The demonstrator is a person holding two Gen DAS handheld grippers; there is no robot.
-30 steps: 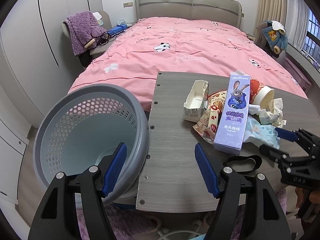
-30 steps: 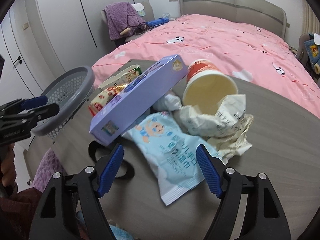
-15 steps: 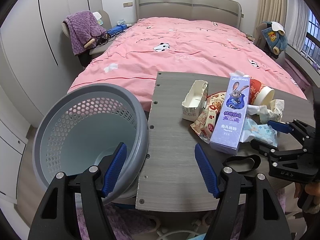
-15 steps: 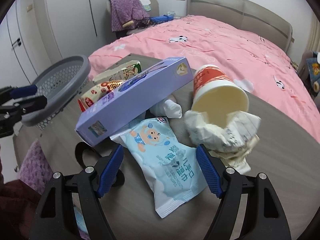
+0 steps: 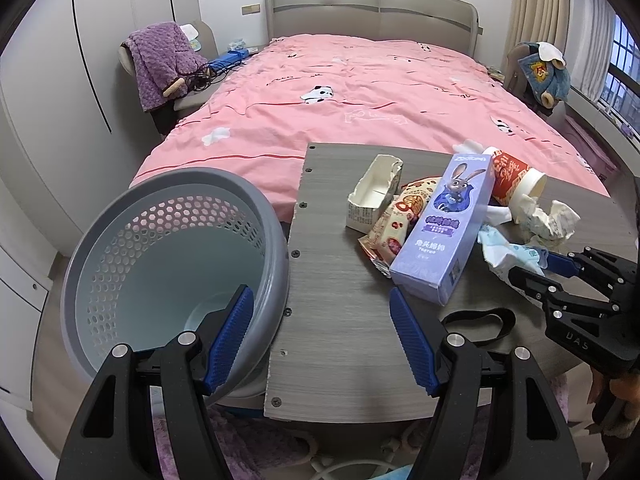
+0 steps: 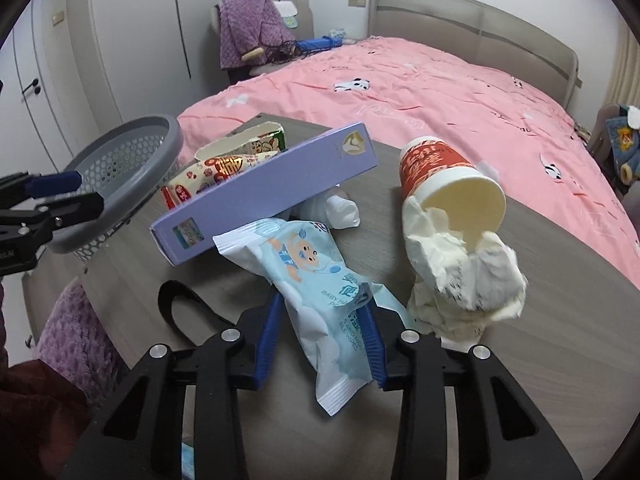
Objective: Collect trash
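Now, wipes packet [image 6: 320,280] pinched — right claw [image 6: 322,344]

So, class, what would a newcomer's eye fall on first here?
The right tongs have just closed on the pale blue wipes packet at the near edge of the trash pile. Behind it a purple box leans across the heap. The grey basket waits beside the table.

The desk [image 5: 340,280] is viewed steeply from its near edge by the left wrist camera, beside the basket [image 5: 168,200]. The wipes packet [image 6: 316,280] is seen closely by the right camera. The purple box [image 5: 444,228] and bed [image 6: 440,80] are shared.
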